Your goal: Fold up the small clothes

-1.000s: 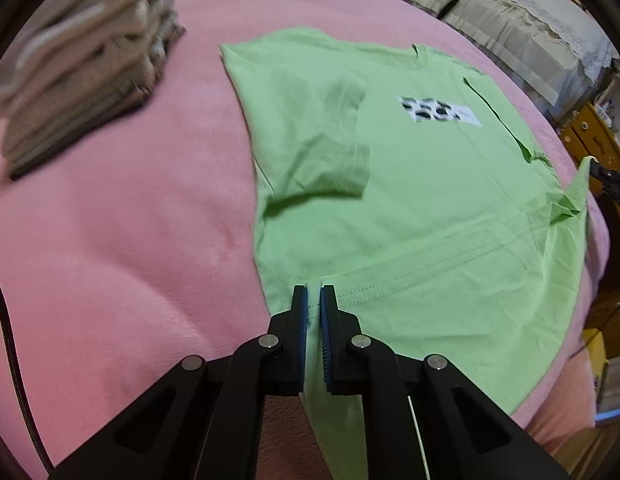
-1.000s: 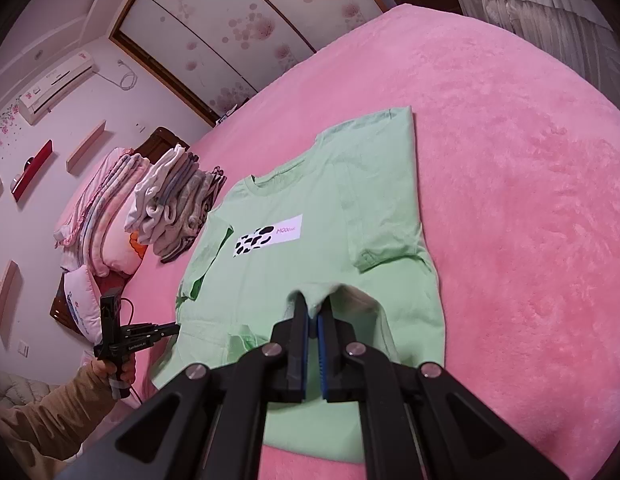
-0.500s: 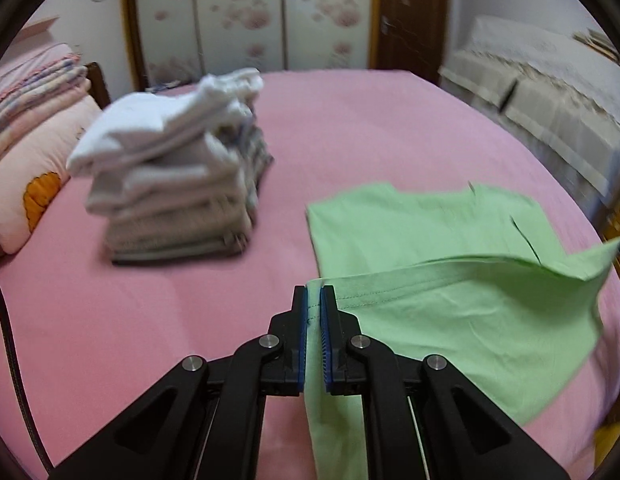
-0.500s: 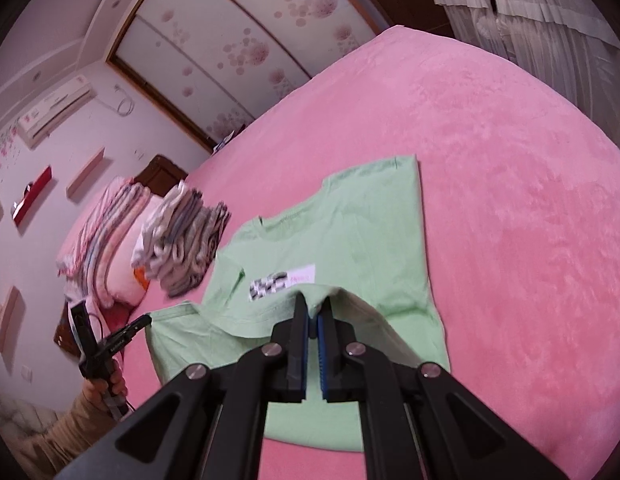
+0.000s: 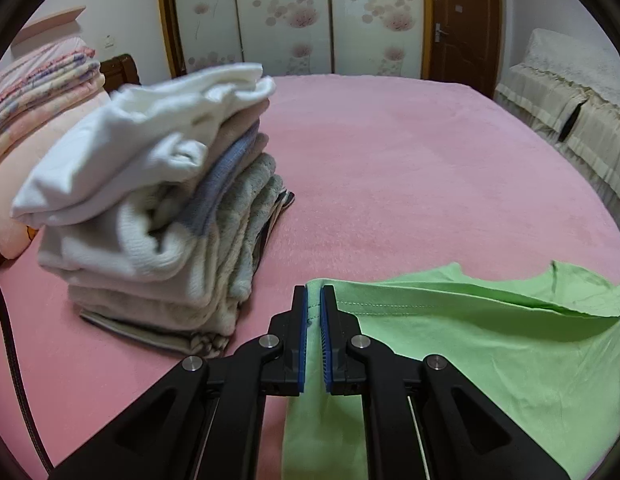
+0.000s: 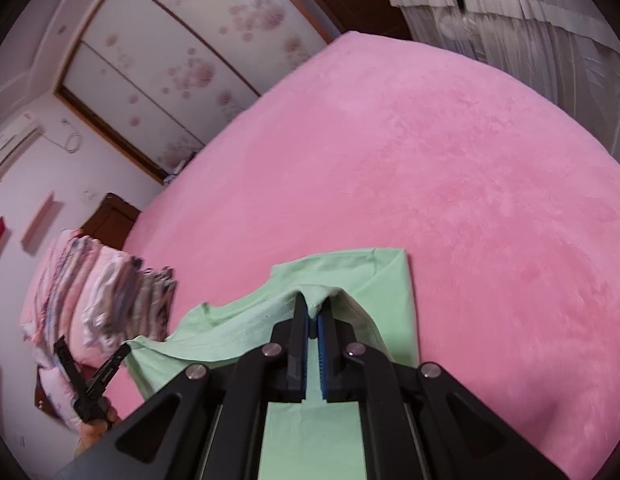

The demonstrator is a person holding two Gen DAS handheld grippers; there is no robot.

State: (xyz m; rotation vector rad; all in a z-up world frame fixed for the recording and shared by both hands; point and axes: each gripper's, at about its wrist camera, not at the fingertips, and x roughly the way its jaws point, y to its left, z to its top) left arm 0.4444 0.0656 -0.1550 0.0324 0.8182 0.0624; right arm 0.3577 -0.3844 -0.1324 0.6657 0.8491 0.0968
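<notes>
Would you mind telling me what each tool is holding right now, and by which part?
Both are shut on the green T-shirt: the left tool pinches its stitched hem edge, the right tool pinches a bunched bit of its edge.

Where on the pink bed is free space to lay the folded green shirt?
Bare blanket lies between the green shirt and the wardrobe doors. Beside the clothes stack it is crowded.

The left gripper (image 5: 313,300) is clamped on cloth and angled downward; the right gripper (image 6: 313,308) is likewise clamped, angled downward.
</notes>
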